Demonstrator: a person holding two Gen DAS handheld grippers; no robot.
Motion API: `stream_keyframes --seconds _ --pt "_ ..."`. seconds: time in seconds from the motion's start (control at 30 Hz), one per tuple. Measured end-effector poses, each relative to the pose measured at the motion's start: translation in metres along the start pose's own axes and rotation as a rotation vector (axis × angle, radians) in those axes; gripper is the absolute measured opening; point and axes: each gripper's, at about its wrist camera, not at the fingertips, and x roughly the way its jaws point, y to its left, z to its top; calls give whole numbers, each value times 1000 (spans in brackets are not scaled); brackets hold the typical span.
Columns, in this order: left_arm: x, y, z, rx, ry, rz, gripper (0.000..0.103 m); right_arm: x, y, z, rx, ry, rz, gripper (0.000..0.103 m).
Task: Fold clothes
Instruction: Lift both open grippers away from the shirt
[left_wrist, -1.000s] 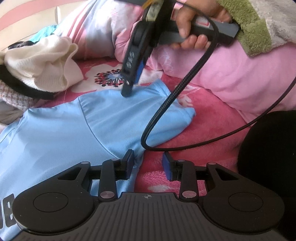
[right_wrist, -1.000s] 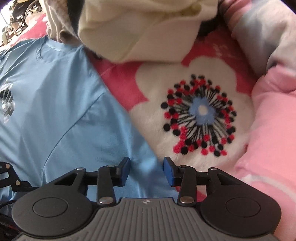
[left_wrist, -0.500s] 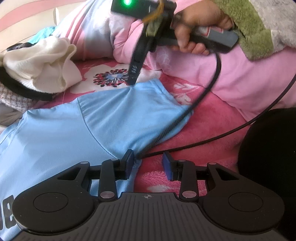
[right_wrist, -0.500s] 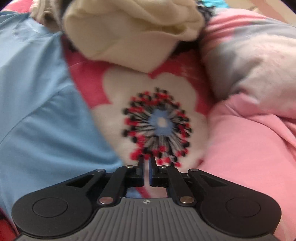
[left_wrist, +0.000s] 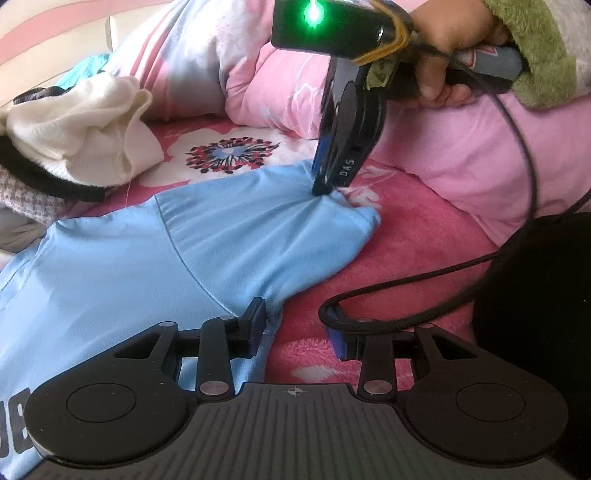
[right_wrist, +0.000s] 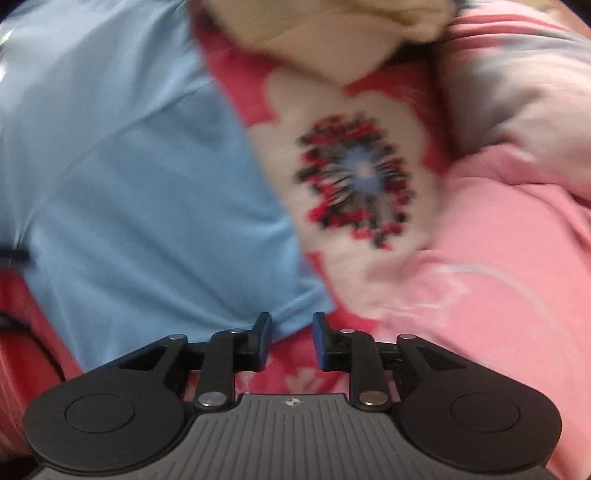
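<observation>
Left wrist view: the light-blue shirt (left_wrist: 192, 258) lies flat on the bed, sleeve running toward two o'clock, where the right tool (left_wrist: 325, 190), just reopening, part-open, touches its bunched tip; left tool (left_wrist: 297, 332) part-open, empty.

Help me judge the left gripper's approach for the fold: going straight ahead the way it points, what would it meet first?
Most likely the blue shirt. The left gripper points down at its underarm edge, open jaws straddling shirt and pink blanket. A black cable loops just ahead, so it might catch first; depth is unclear.
</observation>
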Motion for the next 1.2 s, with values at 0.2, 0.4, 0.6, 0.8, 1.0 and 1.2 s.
stream_keyframes --seconds 0.2,0.4,0.6,0.8,1.0,1.2 --pt "-12 1 1 -2 17 -12 37 -41 32 -11 -89 -160 263 24" --pt "-32 4 -2 -23 47 -49 39 -24 30 -38 -125 25 217 29" --pt "-65 26 -8 -162 57 -88 40 -64 21 -31 -95 -105 137 30" --pt "-112 87 -38 -549 81 -23 43 -118 66 40 -152 -479 168 47" --pt "-202 158 -93 -898 -42 380 43 -156 132 136 -251 -735 359 48" --pt "-273 217 -140 -1133 -103 817 43 -171 201 223 -294 -855 503 48"
